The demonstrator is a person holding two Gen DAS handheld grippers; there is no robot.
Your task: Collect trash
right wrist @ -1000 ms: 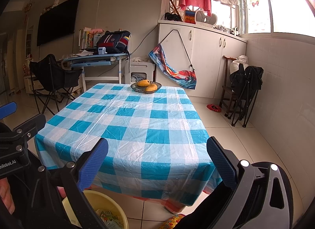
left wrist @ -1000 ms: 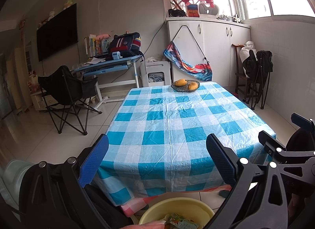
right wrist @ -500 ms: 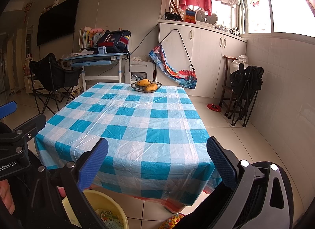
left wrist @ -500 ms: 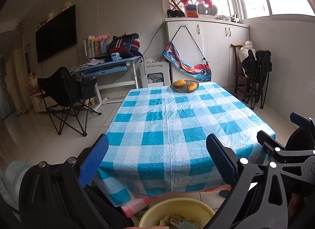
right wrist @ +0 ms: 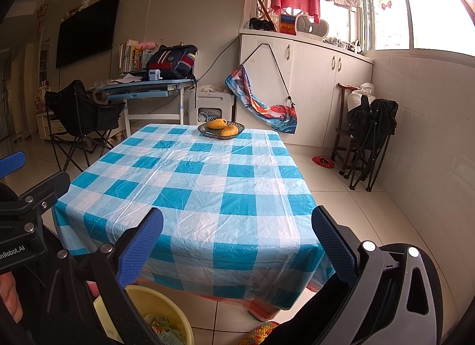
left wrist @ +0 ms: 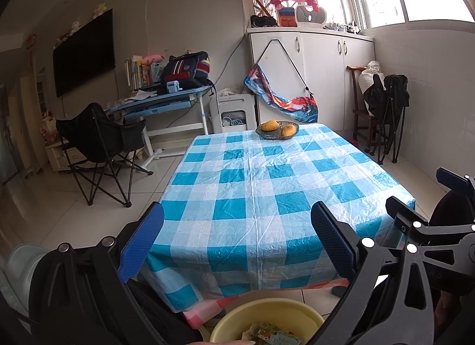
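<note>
A yellow bucket (left wrist: 267, 319) stands on the floor below the near edge of the table; crumpled wrappers (left wrist: 268, 334) lie inside it. The same bucket (right wrist: 161, 309) shows at the lower left of the right wrist view, with wrappers (right wrist: 163, 327) in it. My left gripper (left wrist: 237, 244) is held open above the bucket, nothing between its blue pads. My right gripper (right wrist: 237, 245) is open too and empty, beside the left one, which shows at that view's left edge. The blue-and-white checked tablecloth (left wrist: 267, 184) has no trash on it.
A wire bowl with mangoes (left wrist: 277, 130) sits at the table's far end. A black folding chair (left wrist: 98, 143) and a desk (left wrist: 160, 98) stand to the left. White cabinets (right wrist: 305, 90) and folded chairs (right wrist: 371, 140) line the right side. A red slipper (right wrist: 322, 161) lies on the floor.
Both views have shifted very slightly; the grippers stay open and empty and nothing on the table has moved.
</note>
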